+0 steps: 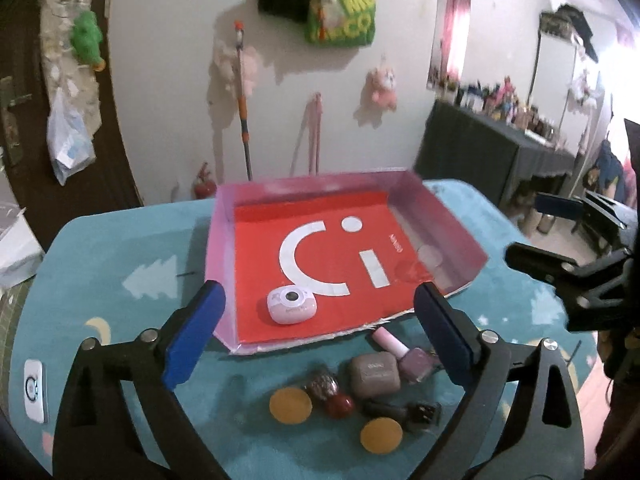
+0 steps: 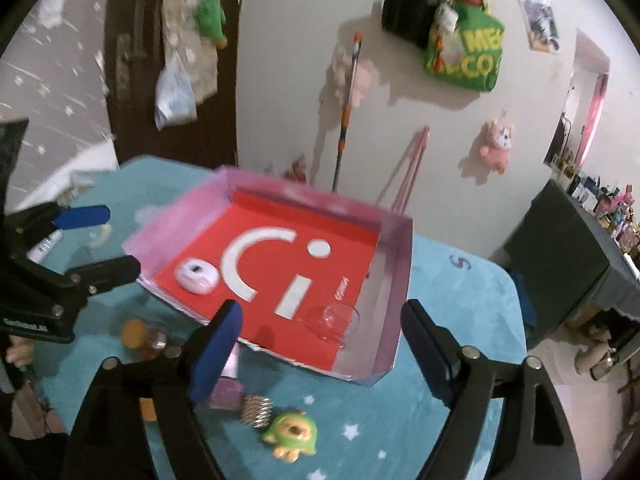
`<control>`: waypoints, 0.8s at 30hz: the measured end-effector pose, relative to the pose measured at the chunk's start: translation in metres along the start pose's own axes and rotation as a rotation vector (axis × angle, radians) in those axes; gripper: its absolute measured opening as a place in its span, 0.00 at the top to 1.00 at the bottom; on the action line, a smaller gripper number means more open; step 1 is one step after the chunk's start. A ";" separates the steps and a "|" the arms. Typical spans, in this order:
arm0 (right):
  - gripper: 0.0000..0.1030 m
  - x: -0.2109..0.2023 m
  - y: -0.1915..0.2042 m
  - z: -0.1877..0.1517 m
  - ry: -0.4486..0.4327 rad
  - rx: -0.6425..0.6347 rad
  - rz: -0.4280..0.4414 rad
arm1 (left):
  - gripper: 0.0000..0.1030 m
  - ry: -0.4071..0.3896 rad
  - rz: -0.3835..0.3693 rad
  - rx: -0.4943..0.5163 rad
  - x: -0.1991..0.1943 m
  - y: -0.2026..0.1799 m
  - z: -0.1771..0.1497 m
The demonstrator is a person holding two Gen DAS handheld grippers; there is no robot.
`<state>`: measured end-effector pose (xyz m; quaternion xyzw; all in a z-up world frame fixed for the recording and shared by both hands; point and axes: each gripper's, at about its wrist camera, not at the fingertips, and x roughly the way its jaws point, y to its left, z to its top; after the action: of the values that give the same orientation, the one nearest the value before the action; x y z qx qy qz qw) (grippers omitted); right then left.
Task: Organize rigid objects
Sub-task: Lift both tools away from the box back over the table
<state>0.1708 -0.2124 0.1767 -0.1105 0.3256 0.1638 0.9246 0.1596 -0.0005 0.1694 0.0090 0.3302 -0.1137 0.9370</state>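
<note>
A shallow pink box with a red floor (image 1: 344, 312) (image 2: 264, 272) lies on the teal mat. A small pink-white case (image 1: 291, 304) (image 2: 197, 277) and a clear glass cup (image 2: 334, 320) (image 1: 430, 258) lie in it. In front of the box lie a taupe case (image 1: 375, 374), a pink nail polish bottle (image 1: 402, 354), two orange discs (image 1: 290, 405), a red bead (image 1: 339, 406) and a dark bottle (image 1: 400, 411). My left gripper (image 1: 320, 332) is open and empty above them. My right gripper (image 2: 322, 348) is open and empty over the box's near edge.
A green toy figure (image 2: 291, 434) and a metal spring (image 2: 256, 410) lie near the right gripper. A white device (image 1: 34, 390) lies at the mat's left edge. A dark cabinet (image 1: 480, 152) stands at the right, the wall behind.
</note>
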 end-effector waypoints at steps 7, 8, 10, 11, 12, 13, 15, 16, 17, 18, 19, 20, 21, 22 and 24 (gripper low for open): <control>0.00 -0.066 0.017 -0.024 -0.141 0.014 -0.001 | 0.05 -0.130 0.047 -0.003 -0.054 -0.005 -0.032; 0.00 -0.074 0.021 -0.030 -0.156 0.015 -0.008 | 0.03 -0.147 0.055 -0.002 -0.059 -0.006 -0.038; 0.00 -0.083 0.025 -0.040 -0.174 0.024 -0.012 | 0.01 -0.166 0.062 -0.009 -0.067 -0.008 -0.051; 0.00 -0.089 0.028 -0.048 -0.185 0.033 -0.011 | 0.01 -0.170 0.058 -0.010 -0.070 -0.008 -0.056; 0.00 -0.090 0.029 -0.053 -0.190 0.036 -0.009 | 0.01 -0.171 0.055 -0.012 -0.072 -0.008 -0.062; 0.00 -0.093 0.032 -0.060 -0.196 0.042 -0.005 | 0.01 -0.173 0.061 -0.014 -0.073 -0.010 -0.070; 0.00 -0.094 0.036 -0.074 -0.198 0.060 -0.006 | 0.01 -0.175 0.079 -0.018 -0.072 -0.012 -0.083; 0.00 -0.094 0.038 -0.081 -0.197 0.074 -0.003 | 0.01 -0.176 0.082 -0.022 -0.073 -0.012 -0.088; 0.00 -0.091 0.039 -0.089 -0.189 0.091 0.007 | 0.01 -0.173 0.079 -0.033 -0.073 -0.013 -0.096; 0.00 -0.089 0.040 -0.097 -0.183 0.112 0.014 | 0.01 -0.171 0.078 -0.038 -0.072 -0.015 -0.102; 0.00 -0.088 0.040 -0.104 -0.181 0.126 0.013 | 0.01 -0.161 0.078 -0.048 -0.070 -0.015 -0.109; 0.00 -0.084 0.041 -0.113 -0.178 0.146 0.004 | 0.01 -0.157 0.080 -0.052 -0.070 -0.017 -0.115; 0.00 -0.082 0.042 -0.123 -0.173 0.161 -0.009 | 0.01 -0.151 0.082 -0.059 -0.067 -0.018 -0.121; 0.00 -0.078 0.044 -0.130 -0.170 0.174 -0.030 | 0.01 -0.146 0.087 -0.062 -0.066 -0.019 -0.127; 0.00 -0.074 0.046 -0.142 -0.169 0.187 -0.071 | 0.01 -0.141 0.095 -0.064 -0.062 -0.023 -0.137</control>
<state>0.0182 -0.2313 0.1110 -0.0213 0.2564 0.1085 0.9602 0.0230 0.0029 0.1021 -0.0134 0.2659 -0.0590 0.9621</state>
